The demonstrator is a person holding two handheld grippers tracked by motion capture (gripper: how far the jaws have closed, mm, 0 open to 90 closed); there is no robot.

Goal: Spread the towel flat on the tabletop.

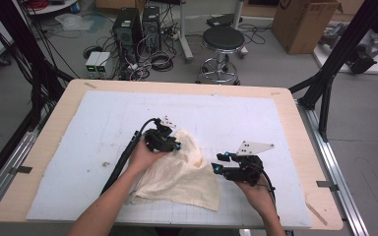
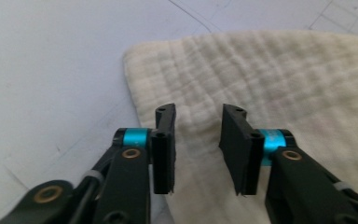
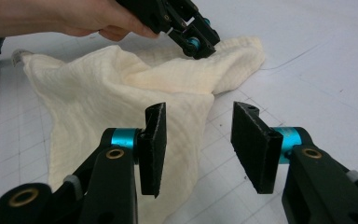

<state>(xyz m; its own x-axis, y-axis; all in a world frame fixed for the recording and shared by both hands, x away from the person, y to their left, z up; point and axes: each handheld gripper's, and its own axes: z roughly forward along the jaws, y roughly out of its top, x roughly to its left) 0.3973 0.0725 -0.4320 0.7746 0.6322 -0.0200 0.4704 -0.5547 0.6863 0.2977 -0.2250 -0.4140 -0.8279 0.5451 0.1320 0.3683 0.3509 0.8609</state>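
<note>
1. The cream cloth (image 1: 179, 169) lies crumpled on the white mat (image 1: 98, 128), in the middle of the table (image 1: 54, 123) near my side.
2. My left gripper (image 1: 173, 144) sits over the far top edge of the cloth. My left hand (image 1: 145, 155) reaches in from below, and my arm slants up across the mat.
3. In the left gripper view, my left gripper (image 2: 198, 140) has its jaws partly apart with a little raised fold of cloth (image 2: 270, 84) between them. The pads are not squeezing it.
4. My right gripper (image 1: 221, 164) is just beside the cloth's right edge. It points left at it.
5. In the right gripper view, my right gripper (image 3: 200, 144) has its jaws about half apart and holds nothing. The cloth's edge (image 3: 98, 93) lies just past the left jaw.
6. That view also shows my left hand (image 3: 70, 18) on top of the cloth.
</note>
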